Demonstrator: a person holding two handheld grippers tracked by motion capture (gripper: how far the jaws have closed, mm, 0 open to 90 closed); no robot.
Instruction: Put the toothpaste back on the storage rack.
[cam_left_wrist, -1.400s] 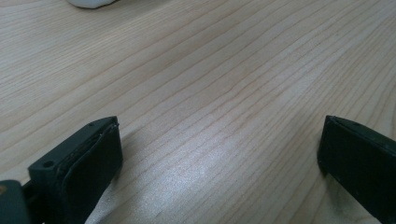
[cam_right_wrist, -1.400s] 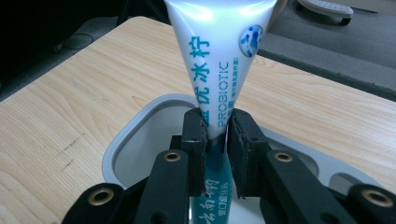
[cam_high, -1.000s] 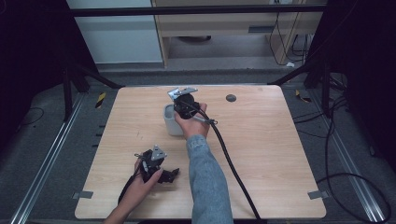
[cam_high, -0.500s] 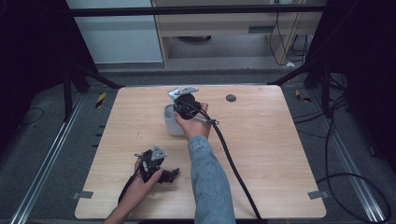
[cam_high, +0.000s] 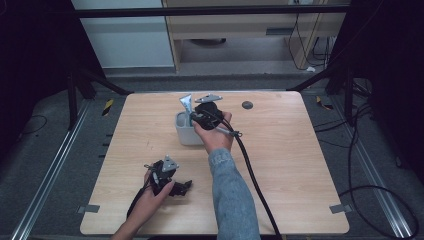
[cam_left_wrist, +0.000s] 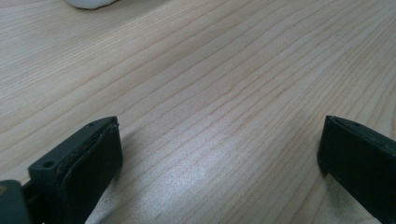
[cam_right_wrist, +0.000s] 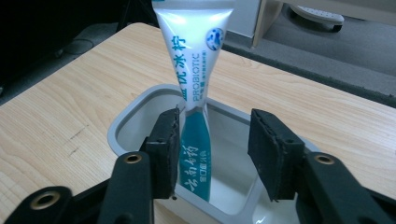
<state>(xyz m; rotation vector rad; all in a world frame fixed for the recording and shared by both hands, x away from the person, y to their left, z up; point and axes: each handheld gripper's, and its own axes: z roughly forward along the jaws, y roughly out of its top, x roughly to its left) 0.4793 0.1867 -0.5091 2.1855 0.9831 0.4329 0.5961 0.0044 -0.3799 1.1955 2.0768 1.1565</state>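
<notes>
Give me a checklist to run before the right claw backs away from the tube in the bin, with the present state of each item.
1. Tube stands inside the grey bin, lower end down: ok.
2. Right claw open: ok, there is a clear gap between the tube and one jaw.
3. Tube free of both jaws: not ok, it lies right against the other jaw.
4. Tube will stay up alone: cannot tell; it stands nearly upright, tilted a little.
5. Bin sits flat on the table: ok.
6. Left claw out of the way: ok, open, low over bare wood near the table's front edge.
</notes>
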